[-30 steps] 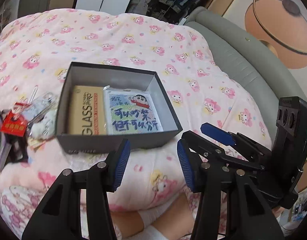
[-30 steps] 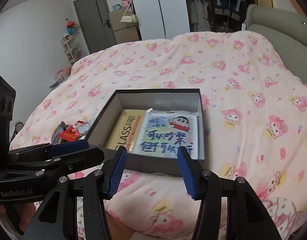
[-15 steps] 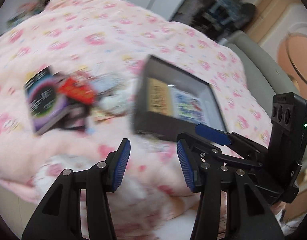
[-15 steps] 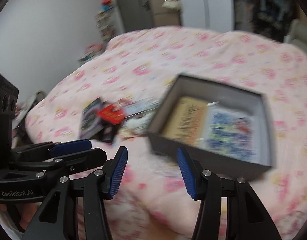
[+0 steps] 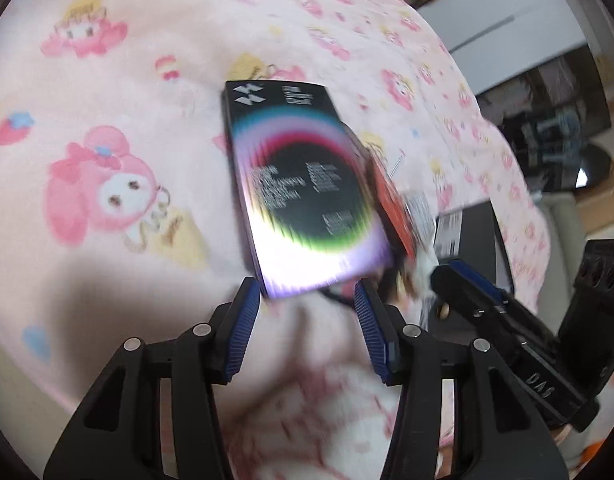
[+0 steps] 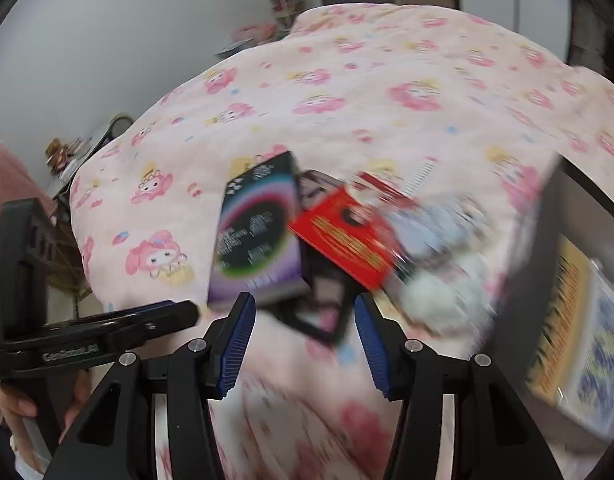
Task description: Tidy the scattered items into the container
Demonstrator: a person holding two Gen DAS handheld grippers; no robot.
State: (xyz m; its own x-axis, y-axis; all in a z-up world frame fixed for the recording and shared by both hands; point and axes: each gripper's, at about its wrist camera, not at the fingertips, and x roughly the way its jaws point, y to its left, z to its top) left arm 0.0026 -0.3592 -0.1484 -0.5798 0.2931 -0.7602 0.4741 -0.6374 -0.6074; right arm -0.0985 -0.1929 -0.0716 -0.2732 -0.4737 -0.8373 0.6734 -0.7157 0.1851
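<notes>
Both views bright, soft even indoor light, no hard highlights. Heavy motion blur across both: pink quilt [image 5: 107, 128] print smears toward the lower edge, text on the black iridescent box [image 5: 303, 196] unreadable, streaked sideways. Purple-white sheen glares on that box's near end. Broad soft shadow on the quilt at lower left in the left wrist view, under the left gripper [image 5: 307, 300]. Gripper fingers stay sharp in both, being fixed to the cameras. Right wrist view: red packet [image 6: 343, 240] and white fluffy item [image 6: 439, 292] smeared, grey container [image 6: 547, 240] at right edge very blurred. Strong fisheye bending, dark vignette at corners.
</notes>
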